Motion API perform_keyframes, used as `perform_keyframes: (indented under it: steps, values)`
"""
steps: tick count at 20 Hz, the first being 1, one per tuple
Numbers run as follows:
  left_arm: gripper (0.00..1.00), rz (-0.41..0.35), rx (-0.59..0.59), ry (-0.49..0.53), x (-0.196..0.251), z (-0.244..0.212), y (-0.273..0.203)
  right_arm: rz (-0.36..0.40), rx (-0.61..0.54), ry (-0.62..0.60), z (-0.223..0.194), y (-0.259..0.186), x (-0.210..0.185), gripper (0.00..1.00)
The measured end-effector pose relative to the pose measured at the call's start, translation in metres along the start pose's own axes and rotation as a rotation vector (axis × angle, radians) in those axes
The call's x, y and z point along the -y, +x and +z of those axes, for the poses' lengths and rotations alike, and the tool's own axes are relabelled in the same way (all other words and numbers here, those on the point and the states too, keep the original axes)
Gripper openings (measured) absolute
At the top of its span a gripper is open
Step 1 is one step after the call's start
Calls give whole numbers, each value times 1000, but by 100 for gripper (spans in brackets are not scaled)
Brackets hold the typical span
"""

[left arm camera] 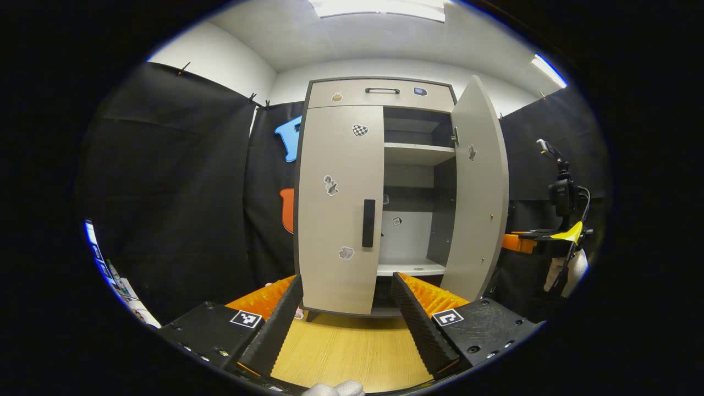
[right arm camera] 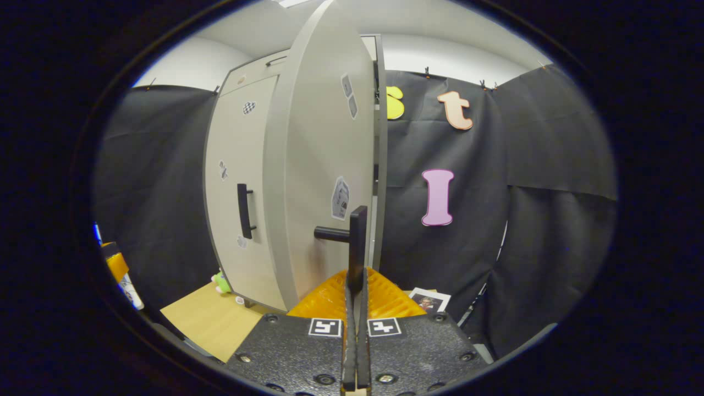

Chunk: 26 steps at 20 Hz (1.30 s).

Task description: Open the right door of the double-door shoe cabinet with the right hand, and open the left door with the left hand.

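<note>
The grey shoe cabinet (left arm camera: pixel 338 99) stands straight ahead in the left gripper view. Its left door (left arm camera: pixel 338 209) is closed, with a black vertical handle (left arm camera: pixel 368 223) at its inner edge. The right door (left arm camera: pixel 476 192) is swung wide open. My left gripper (left arm camera: pixel 347 278) is open and sits low in front of the left door, apart from it. In the right gripper view my right gripper (right arm camera: pixel 356 286) is shut on the right door's black handle (right arm camera: pixel 357 231). The open right door (right arm camera: pixel 319 154) is seen edge-on there, and the left door handle (right arm camera: pixel 243 210) shows beyond it.
Inside the cabinet are bare shelves (left arm camera: pixel 418 151), and a drawer with a black handle (left arm camera: pixel 381 90) runs across the top. A wooden floor panel (left arm camera: pixel 352 346) lies in front. A small green toy (right arm camera: pixel 221 281) sits by the cabinet foot, and a photo (right arm camera: pixel 429 301) lies near the right wall.
</note>
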<state>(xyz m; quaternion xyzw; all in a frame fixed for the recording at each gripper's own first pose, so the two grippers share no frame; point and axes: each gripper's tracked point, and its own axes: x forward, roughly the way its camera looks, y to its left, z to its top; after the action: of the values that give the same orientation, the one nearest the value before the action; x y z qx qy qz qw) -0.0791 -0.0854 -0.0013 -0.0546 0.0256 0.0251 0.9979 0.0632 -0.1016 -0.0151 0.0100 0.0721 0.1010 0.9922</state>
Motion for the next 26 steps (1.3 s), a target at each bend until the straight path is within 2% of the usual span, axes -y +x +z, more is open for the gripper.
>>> perform_keyframes:
  steps: [5,7,14,17,20,21,22,23,25,26]
  values:
    - [96,36,5,38,-3,1,-3,-34,6,15,1,0,28,4]
    - [97,40,10,54,-7,4,-2,-15,4,49,1,1,25,4]
    - [96,-8,20,64,-20,12,15,-68,8,37,4,-2,28,4]
    - [96,-40,22,57,-28,14,24,-112,23,30,11,-11,30,5]
    - [96,-43,22,60,-45,13,32,-186,31,-7,18,-32,34,16]
    - [96,-42,24,61,-52,14,36,-190,39,-2,21,-38,27,28]
    - [96,-37,28,59,-58,15,40,-198,39,2,21,-44,20,34]
    - [96,-41,27,57,-61,14,44,-217,45,6,20,-52,17,46]
    - [96,-37,32,72,-70,13,53,-212,58,22,16,-60,-1,51]
    - [96,-36,31,82,-74,12,56,-204,59,35,12,-64,-13,57]
